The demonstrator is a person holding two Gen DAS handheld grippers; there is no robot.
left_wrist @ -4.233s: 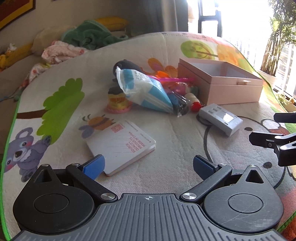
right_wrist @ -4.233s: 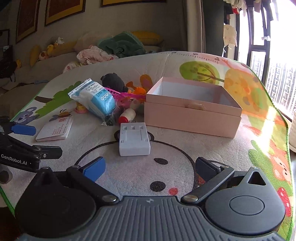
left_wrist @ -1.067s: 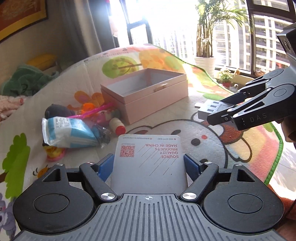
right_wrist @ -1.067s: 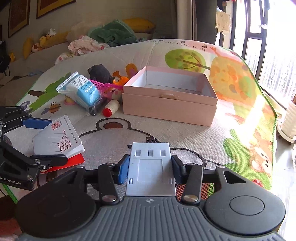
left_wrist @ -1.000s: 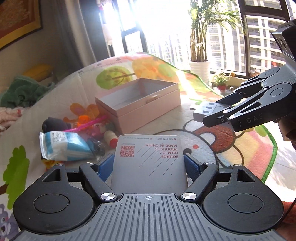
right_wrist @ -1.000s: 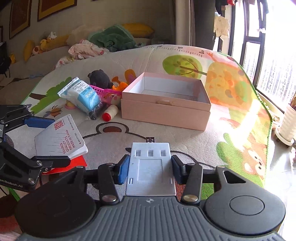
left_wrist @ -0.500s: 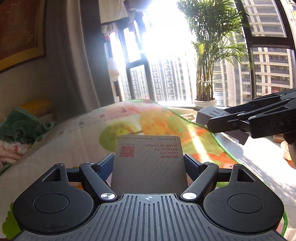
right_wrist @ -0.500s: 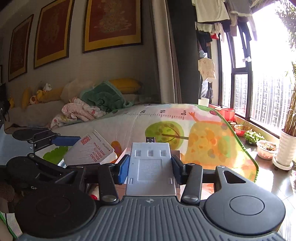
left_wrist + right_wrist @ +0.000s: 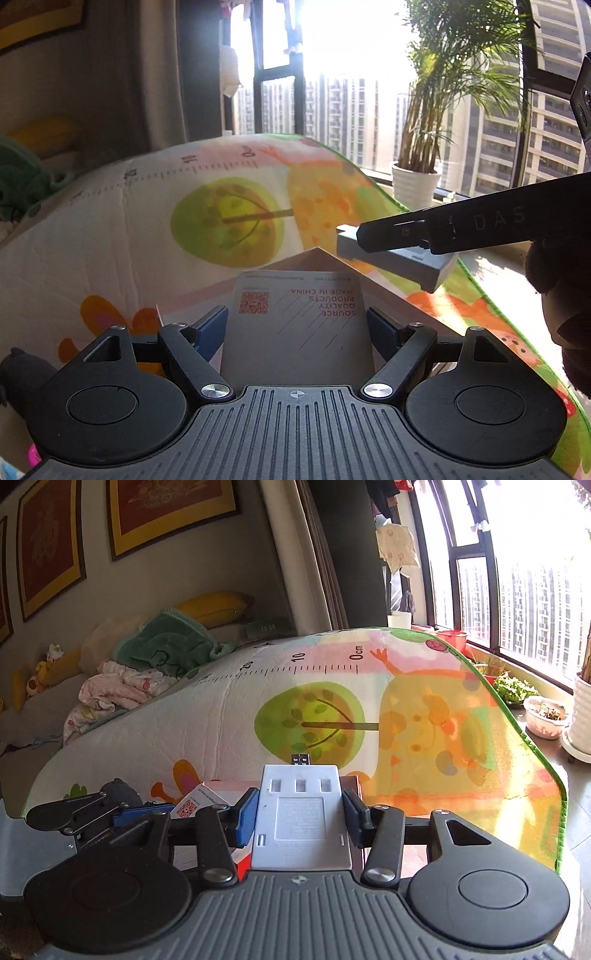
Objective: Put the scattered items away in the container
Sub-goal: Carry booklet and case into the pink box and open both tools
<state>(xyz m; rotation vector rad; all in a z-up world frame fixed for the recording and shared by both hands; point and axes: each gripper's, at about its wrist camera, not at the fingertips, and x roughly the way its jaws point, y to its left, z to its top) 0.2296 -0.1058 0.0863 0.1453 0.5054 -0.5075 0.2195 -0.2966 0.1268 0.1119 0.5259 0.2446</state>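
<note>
Since half a second ago both grippers have dropped lower and the pink box, hidden then behind the held items, shows again at the fingertips.

Left wrist view: the left gripper [image 9: 297, 326] is clamped on the white booklet [image 9: 297, 321], whose two side edges sit against the blue pads [image 9: 210, 326]. The booklet lies flat between the fingers, its QR code and red print facing up, and its far edge reaches past the fingertips. It covers most of the pink box [image 9: 325, 258]; only a far corner and part of the left wall show, so the inside cannot be seen. The right gripper [image 9: 388, 236] comes in from the right, holding the grey device [image 9: 399, 258] above the far right corner of the box. The play mat [image 9: 110, 236] fills the background.

Right wrist view: the right gripper [image 9: 300, 814] is closed on the grey device [image 9: 301, 816], underside up, blue pads [image 9: 246, 818] pressing both long sides. Just a strip of the pink box [image 9: 236, 785] peeks out beyond it. The left gripper [image 9: 155, 810] sits low on the left, largely hidden, with a corner of the booklet [image 9: 194, 803] showing. The play mat [image 9: 443, 720] lies beyond.
</note>
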